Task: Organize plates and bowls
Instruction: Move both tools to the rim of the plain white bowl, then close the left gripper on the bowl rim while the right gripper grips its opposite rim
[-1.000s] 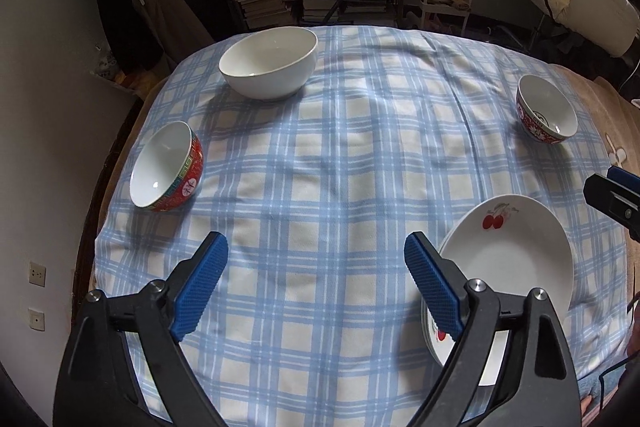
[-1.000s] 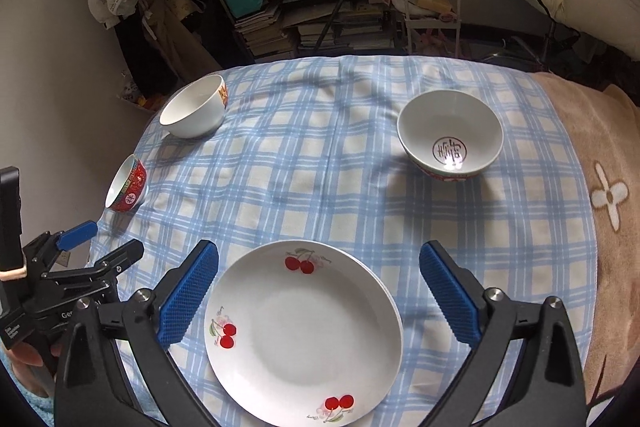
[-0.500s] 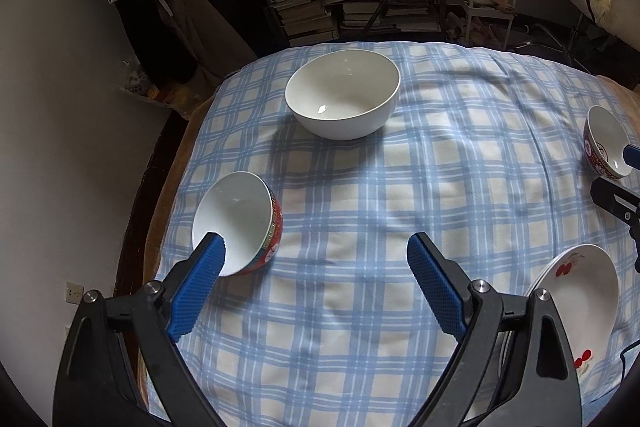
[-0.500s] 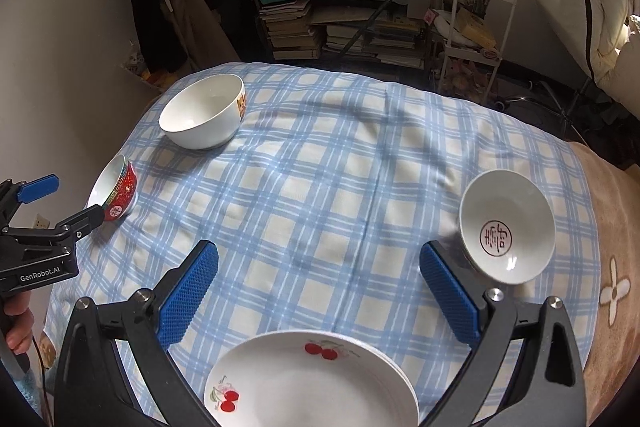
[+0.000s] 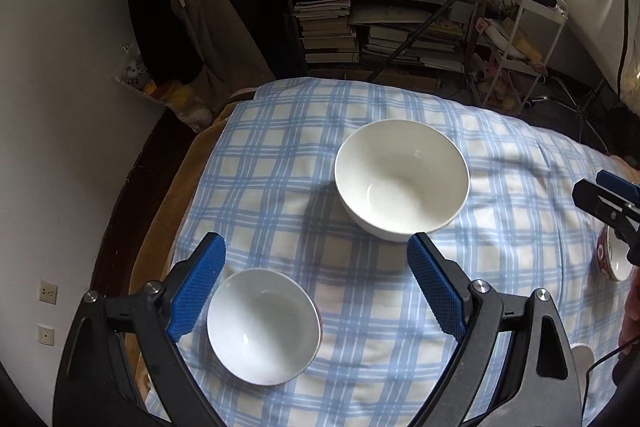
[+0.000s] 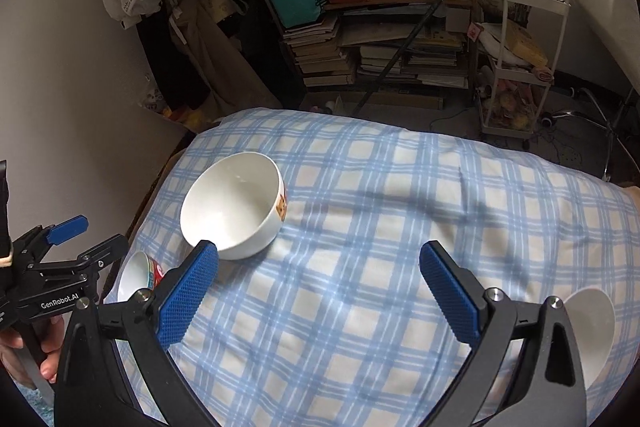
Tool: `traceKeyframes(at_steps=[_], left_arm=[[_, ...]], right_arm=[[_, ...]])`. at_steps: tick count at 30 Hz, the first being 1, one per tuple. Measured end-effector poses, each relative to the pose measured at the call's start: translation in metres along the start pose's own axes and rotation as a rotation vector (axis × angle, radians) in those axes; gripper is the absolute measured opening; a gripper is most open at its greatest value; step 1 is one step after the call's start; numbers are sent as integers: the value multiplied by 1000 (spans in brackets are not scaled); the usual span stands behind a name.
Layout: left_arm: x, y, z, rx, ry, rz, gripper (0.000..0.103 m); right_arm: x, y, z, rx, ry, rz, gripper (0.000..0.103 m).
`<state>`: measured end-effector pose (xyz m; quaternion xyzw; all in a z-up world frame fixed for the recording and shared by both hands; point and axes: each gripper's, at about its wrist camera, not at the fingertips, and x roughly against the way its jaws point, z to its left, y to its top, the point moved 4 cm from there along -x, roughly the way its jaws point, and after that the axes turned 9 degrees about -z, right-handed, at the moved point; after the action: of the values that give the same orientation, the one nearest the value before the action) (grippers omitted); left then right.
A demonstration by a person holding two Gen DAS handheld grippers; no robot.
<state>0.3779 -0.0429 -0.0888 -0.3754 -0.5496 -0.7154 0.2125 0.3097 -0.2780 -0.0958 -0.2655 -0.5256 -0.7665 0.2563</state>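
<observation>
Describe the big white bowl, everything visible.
The big white bowl is glossy, ceramic-looking, deep and round, plain white inside and empty. One small orange-brown decal shows on its outer wall in the right wrist view. It stands upright on the blue checked cloth, apart from the other bowls; no gripper touches it.

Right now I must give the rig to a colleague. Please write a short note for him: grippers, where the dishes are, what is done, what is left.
Left gripper: open, empty, over the small red-patterned bowl.
Right gripper: open, empty, above bare checked cloth.
Large white bowl stands at the far side; a second small bowl sits near the right edge.
Done: nothing stacked yet.
Left: gather all bowls; no plate is in view now.
</observation>
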Motion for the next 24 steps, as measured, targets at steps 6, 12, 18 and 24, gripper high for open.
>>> traceKeyframes(at_steps=[6, 12, 18, 24], left_arm=[[-47, 18, 1, 66, -56, 68, 91], [-87, 11, 3, 53, -20, 124, 91], [-119, 0, 2, 43, -17, 184, 76], [-135, -8, -2, 126, -109, 223, 35]], right_arm=[[-36, 19, 8, -9, -8, 33, 101], [-76, 13, 21, -56, 33, 94, 89], [-113, -2, 38, -58, 41, 170, 69], [-136, -10, 41, -98, 44, 241, 26]])
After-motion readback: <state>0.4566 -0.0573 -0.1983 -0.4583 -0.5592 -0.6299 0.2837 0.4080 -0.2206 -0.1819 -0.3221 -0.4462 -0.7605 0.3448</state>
